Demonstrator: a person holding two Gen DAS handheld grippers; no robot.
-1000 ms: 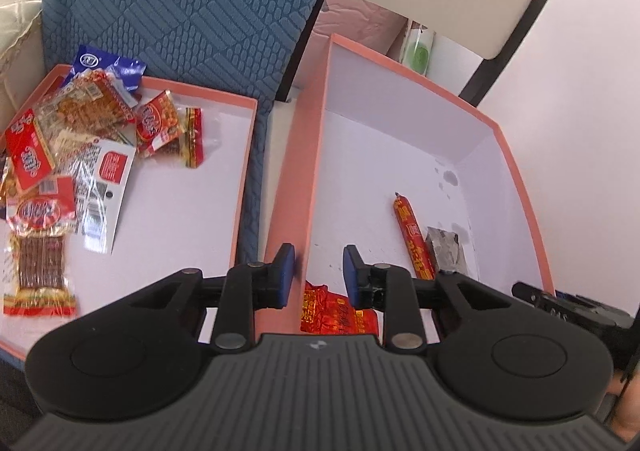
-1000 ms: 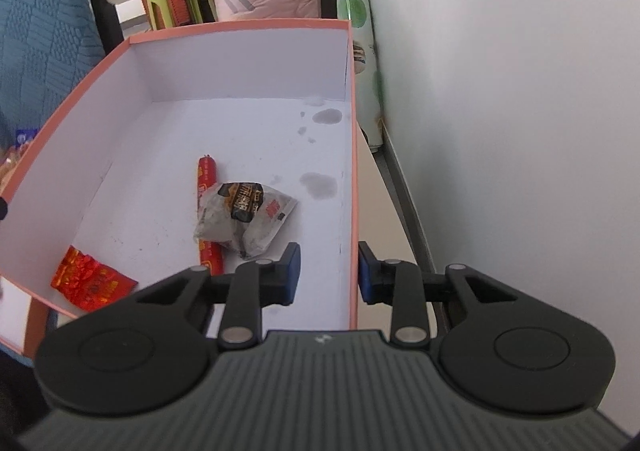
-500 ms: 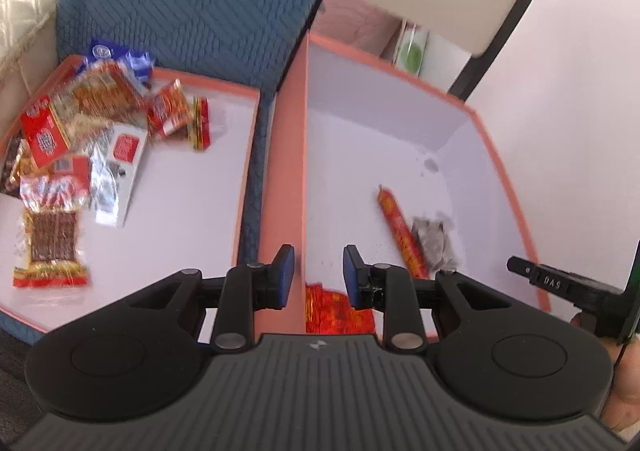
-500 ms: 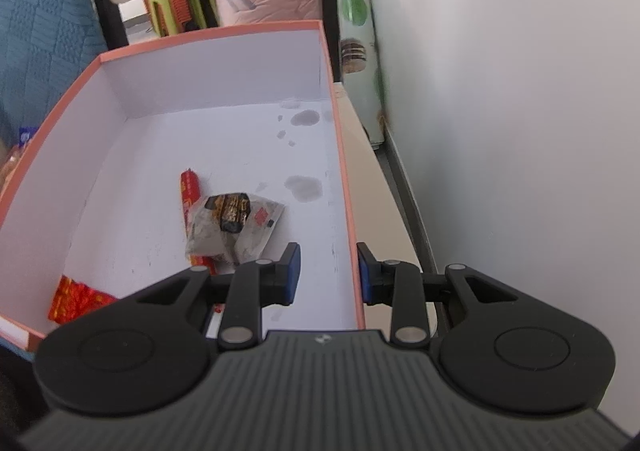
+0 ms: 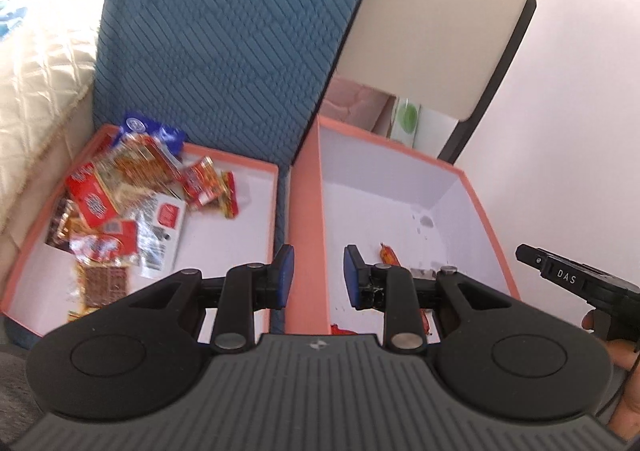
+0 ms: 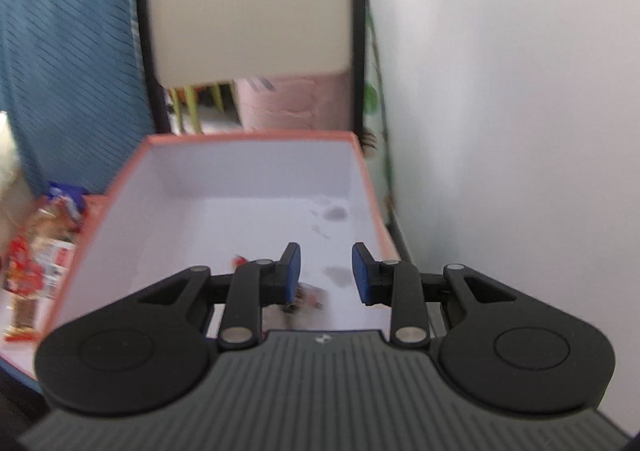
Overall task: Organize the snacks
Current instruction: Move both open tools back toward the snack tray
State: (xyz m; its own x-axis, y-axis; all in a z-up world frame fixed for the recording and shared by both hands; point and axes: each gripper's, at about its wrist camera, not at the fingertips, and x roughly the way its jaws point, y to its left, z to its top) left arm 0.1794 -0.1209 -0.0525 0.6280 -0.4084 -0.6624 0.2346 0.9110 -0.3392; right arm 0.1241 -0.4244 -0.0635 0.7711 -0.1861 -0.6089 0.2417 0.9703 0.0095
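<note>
A shallow orange-edged tray (image 5: 256, 167) on the left holds a pile of snack packets (image 5: 120, 191). A deeper orange box (image 5: 306, 211) on the right holds a red sausage stick (image 5: 390, 257), a grey wrapped snack and a red packet (image 5: 344, 330), mostly hidden behind my fingers. My left gripper (image 5: 316, 277) is open and empty above the box's left wall. My right gripper (image 6: 326, 271) is open and empty above the box (image 6: 248, 139); it also shows at the right in the left wrist view (image 5: 576, 283).
A blue quilted cushion (image 5: 224, 43) stands behind the tray. A chair back (image 5: 424, 19) rises behind the box. A white wall (image 6: 520, 131) runs close along the box's right side. A cream blanket (image 5: 36, 67) lies at the far left.
Both grippers have pulled back and up from the box, so its contents sit lower and are partly hidden. Both stay open and empty. The right wrist view is now blurred.
</note>
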